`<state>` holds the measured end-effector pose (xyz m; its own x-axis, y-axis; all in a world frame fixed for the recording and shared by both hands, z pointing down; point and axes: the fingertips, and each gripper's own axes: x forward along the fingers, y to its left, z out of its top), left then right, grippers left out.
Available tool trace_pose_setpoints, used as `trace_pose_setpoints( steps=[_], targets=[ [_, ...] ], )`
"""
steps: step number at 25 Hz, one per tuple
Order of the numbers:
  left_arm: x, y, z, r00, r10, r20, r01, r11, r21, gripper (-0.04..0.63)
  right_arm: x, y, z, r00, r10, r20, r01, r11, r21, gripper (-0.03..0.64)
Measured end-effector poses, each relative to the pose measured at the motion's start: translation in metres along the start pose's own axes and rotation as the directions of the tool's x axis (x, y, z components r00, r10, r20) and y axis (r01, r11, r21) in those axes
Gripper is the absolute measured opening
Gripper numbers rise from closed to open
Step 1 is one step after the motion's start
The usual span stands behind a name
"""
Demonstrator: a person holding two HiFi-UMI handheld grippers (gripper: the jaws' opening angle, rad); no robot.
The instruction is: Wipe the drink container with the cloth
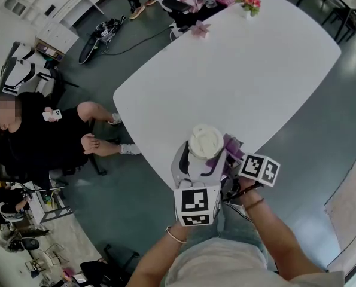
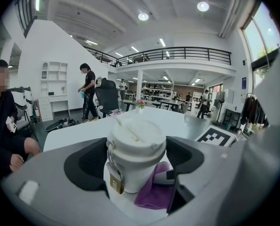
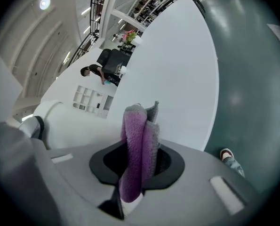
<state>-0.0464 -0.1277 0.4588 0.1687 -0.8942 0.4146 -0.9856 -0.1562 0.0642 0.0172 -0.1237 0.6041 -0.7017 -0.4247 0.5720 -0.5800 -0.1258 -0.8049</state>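
While the head view looks down from above, it shows both arms at once, which the other two views do not. Both forearms reach forward from the bottom of the picture, close side by side. The left gripper point(image 1: 195, 171) is on the left and the right gripper point(image 1: 233, 160) sits just beside it. The drink container point(image 1: 205, 142), a white cup with a lid, stands up straight over the near edge of the white table point(image 1: 237, 70). A bit of the purple cloth point(image 1: 232, 144) peeks out on the cup's right side. A person point(image 1: 40, 136) sits on a chair off to the left, and pink flowers point(image 1: 250, 2) stand at the far end of the table.

From the left gripper view, the cup point(image 2: 136, 149) is seen from the side. The left gripper point(image 2: 136, 160) hugs it, one black pad pressed on each side. Only this view shows a small gold tag point(image 2: 116, 182) hanging from the cup. The cloth point(image 2: 154, 192) lies against the cup's lower right side.

Seen from the right gripper view, the right gripper point(image 3: 139, 160) pinches the folded cloth point(image 3: 137, 140) tight, and the cloth sticks up between the jaws. This view is tipped sideways. It shows the table point(image 3: 177, 69) stretching away and, alone of the three, a shoe point(image 3: 227, 153) on the grey floor.
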Motion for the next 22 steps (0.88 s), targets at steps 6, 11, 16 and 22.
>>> trace_pose_setpoints(
  steps=[6, 11, 16, 22],
  targets=[
    [-0.001, 0.000, -0.001, 1.000, -0.004, -0.004, 0.004, 1.000, 0.003, 0.391, 0.008, -0.011, -0.004, 0.998, -0.058, -0.021, 0.058, 0.998, -0.005, 0.064],
    [0.001, 0.002, -0.002, 1.000, -0.006, -0.004, 0.006, 1.000, 0.006, 0.391, 0.012, -0.012, -0.003, 0.998, -0.051, -0.026, 0.050, 0.999, -0.015, 0.064],
    [-0.001, 0.003, -0.003, 1.000, -0.006, -0.005, 0.006, 1.000, 0.008, 0.391, 0.010, -0.011, -0.005, 0.998, -0.049, -0.038, 0.048, 0.998, -0.028, 0.066],
    [0.000, 0.003, -0.004, 1.000, -0.019, 0.000, 0.019, 1.000, 0.006, 0.393, -0.001, -0.009, -0.001, 0.998, -0.048, -0.033, 0.046, 0.997, -0.066, 0.066]
  ],
)
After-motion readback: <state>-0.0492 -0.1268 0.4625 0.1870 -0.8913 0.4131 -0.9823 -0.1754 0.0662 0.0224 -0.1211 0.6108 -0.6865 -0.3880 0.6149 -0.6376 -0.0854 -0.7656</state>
